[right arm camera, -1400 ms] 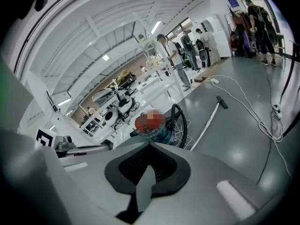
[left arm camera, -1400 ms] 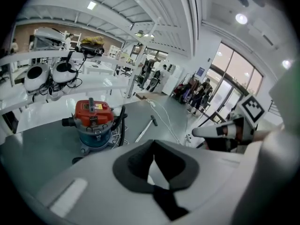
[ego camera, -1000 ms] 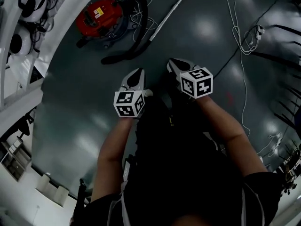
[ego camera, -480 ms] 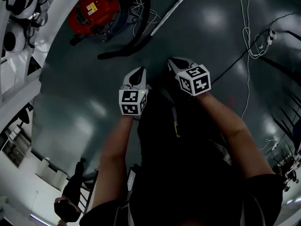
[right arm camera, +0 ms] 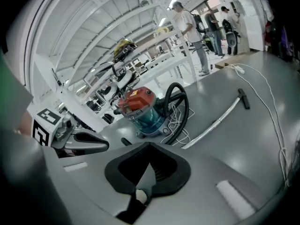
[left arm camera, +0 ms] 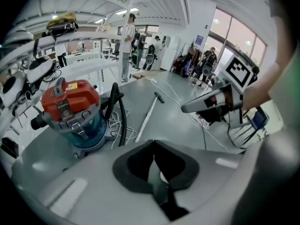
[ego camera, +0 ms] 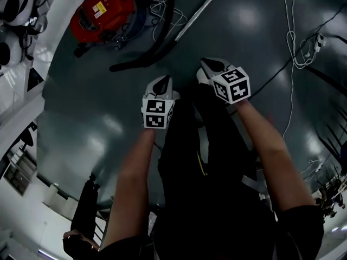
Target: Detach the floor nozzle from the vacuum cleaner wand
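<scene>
One wand (ego camera: 199, 12) flat on floor (ego camera: 244, 53), diagonal (nozzle (right arm camera: 243, 100) far end)

From above the person's arms the head camera looks steeply down at the floor (ego camera: 97, 102), with the left hand-held gripper (ego camera: 162, 83) and right hand-held gripper (ego camera: 210, 65) near centre and the red vacuum cleaner (ego camera: 103, 12) far off at 11 o'clock. Each gripper camera sits close behind its own jaws, facing low across the floor. Both share the vacuum cleaner and wand (ego camera: 198, 12); the left view has the right hand-held gripper at 3 o'clock, the right view the left at 9 o'clock.
</scene>
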